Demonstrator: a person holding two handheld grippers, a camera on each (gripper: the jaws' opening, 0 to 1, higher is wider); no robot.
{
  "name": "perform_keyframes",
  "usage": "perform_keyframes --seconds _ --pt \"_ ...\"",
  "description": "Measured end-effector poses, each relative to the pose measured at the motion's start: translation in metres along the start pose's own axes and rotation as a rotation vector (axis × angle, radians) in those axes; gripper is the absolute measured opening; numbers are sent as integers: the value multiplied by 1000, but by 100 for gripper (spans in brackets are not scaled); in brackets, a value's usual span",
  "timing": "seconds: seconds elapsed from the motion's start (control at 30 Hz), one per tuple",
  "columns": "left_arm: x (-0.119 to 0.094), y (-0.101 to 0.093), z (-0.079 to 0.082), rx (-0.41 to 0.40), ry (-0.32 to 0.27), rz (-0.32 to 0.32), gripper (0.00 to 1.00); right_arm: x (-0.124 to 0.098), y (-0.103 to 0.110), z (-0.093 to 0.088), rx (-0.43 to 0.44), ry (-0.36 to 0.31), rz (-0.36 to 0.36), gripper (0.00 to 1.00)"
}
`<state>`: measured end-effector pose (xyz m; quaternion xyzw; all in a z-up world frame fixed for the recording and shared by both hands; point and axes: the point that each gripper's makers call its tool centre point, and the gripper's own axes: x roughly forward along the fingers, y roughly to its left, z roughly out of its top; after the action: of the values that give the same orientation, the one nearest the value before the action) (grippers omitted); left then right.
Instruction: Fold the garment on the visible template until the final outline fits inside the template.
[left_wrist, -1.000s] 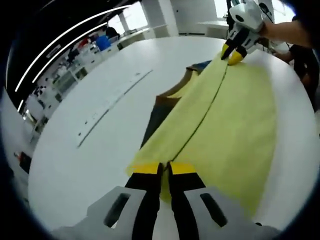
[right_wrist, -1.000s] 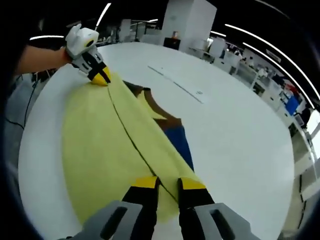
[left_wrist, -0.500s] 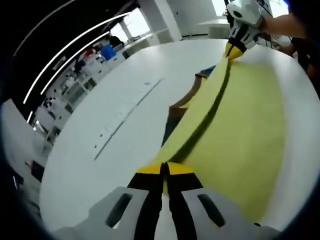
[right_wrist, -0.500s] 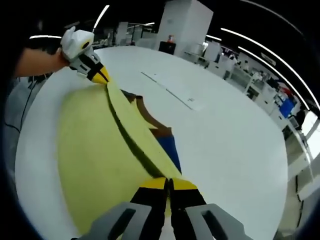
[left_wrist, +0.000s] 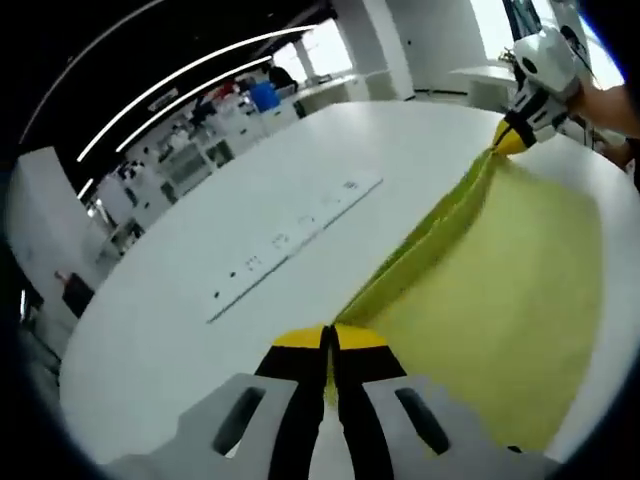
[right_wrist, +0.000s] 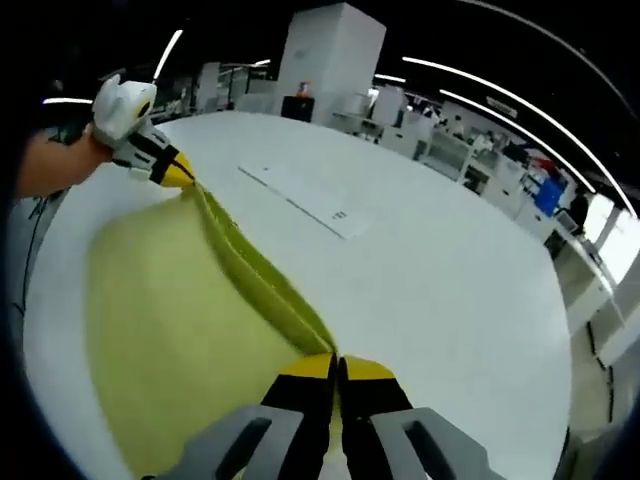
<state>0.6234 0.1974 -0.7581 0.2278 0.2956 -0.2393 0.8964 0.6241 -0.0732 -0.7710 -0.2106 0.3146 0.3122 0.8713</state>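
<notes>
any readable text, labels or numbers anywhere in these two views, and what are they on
No text can be read in either view.
Long white strip on the round white table: small dark marks, too small and blurred to read.
The same strip in the right gripper view: one dark mark, unreadable.
Yellow fabric garment, held between the left gripper and right gripper: no print visible.
Background shelves and bins: too blurred to read.

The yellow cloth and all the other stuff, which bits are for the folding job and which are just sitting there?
For the job:
- yellow garment, held up off the white table
- left gripper, shut on its edge
- right gripper, shut on the far edge

Just lying about:
- long white strip on the table
- shelves and desks beyond the table
</notes>
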Motion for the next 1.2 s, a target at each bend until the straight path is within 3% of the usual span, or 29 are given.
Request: perform_keyframes --seconds 0.2,0.33,0.5,0.6,0.7,0.73,1.03,1.2 --pt "10 0 -5 -41 43 -6 0 10 -3 1 -18 28 -16 0" --pt "9 -4 -8 -104 47 -37 4 10 -1 0 24 16 1 1" --pt "4 -15 -4 -137 -11 -121 27 7 2 0 96 -32 26 19" --pt "-3 -18 1 -199 -50 -155 30 3 2 0 132 -59 28 23" --pt "-10 -23 9 -256 -112 -196 35 -1 6 -3 179 -74 39 36" --pt "-13 -23 7 -260 -106 -196 36 -2 6 -4 186 -78 39 40" --pt "-36 -28 4 -343 -151 -227 45 -21 16 -7 255 -105 62 46" --pt "-47 -31 1 -345 -156 -229 47 -31 22 -10 263 -111 72 48"
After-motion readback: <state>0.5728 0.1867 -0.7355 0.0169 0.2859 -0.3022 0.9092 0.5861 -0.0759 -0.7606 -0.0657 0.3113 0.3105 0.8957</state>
